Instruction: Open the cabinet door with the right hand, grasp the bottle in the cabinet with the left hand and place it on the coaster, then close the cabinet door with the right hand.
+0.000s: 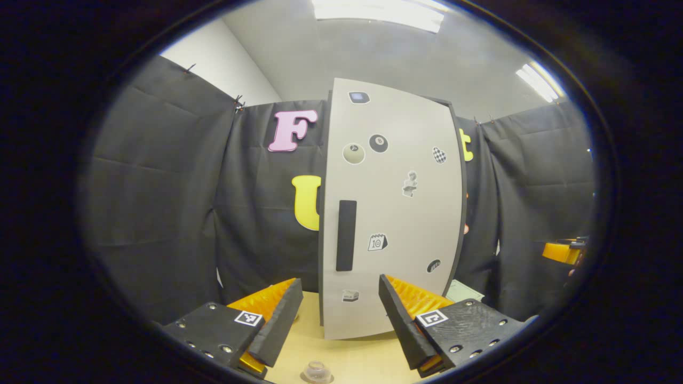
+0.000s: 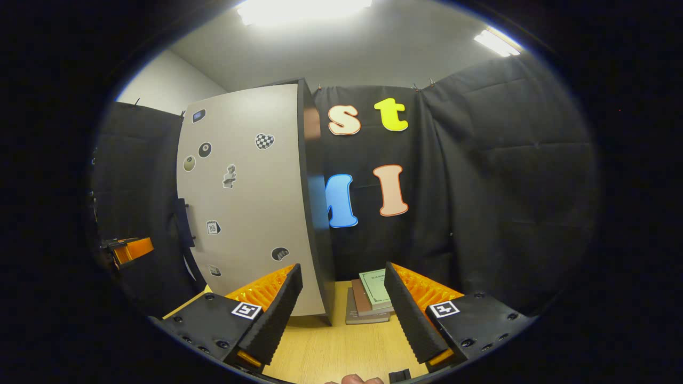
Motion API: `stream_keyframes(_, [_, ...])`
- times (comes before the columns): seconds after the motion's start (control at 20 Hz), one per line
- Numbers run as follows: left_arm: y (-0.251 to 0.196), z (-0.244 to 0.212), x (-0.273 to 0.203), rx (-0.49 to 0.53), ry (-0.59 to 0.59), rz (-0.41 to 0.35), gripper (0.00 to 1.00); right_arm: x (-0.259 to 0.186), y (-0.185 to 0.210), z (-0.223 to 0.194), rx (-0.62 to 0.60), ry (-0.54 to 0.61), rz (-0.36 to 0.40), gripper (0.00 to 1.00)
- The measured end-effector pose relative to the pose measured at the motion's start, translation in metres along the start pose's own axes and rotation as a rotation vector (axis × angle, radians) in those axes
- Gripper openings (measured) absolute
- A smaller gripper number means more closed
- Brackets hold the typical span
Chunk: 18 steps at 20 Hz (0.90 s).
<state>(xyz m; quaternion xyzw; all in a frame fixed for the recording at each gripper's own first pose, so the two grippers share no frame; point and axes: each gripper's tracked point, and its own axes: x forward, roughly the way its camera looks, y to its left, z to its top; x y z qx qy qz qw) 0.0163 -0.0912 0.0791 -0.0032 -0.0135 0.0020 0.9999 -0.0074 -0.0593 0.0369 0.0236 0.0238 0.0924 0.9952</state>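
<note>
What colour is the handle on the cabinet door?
Black handle, clearest in the left gripper view.

Both cameras ride low over the desk [image 1: 363, 357], facing the cabinet door [image 1: 392, 213] ahead of their tongs: the left squarely and near, the right obliquely from its hinge side.

Cabinet door [image 1: 395, 213] pale grey w/ black edge, black handle [image 1: 346, 235] at left; stickers incl. black 8-ball [image 1: 378, 143] & b/w checkered heart [image 1: 438, 155]. Table [image 2: 341, 346] light wood. Books [image 2: 371, 301] far right: green, brown, grey covers.
</note>
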Motion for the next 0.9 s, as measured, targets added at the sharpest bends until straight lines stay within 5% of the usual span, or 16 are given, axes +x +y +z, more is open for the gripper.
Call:
stream_keyframes(0.5, [0.005, 0.006, 0.021, -0.015, -0.024, -0.034, 0.89, 0.029, 0.014, -0.006, -0.005, 0.003, 0.008, 0.98])
stream_keyframes(0.9, [0.059, -0.013, 0.029, 0.011, 0.014, -0.002, 0.86, 0.057, 0.037, -0.013, 0.001, 0.016, -0.030, 0.98])
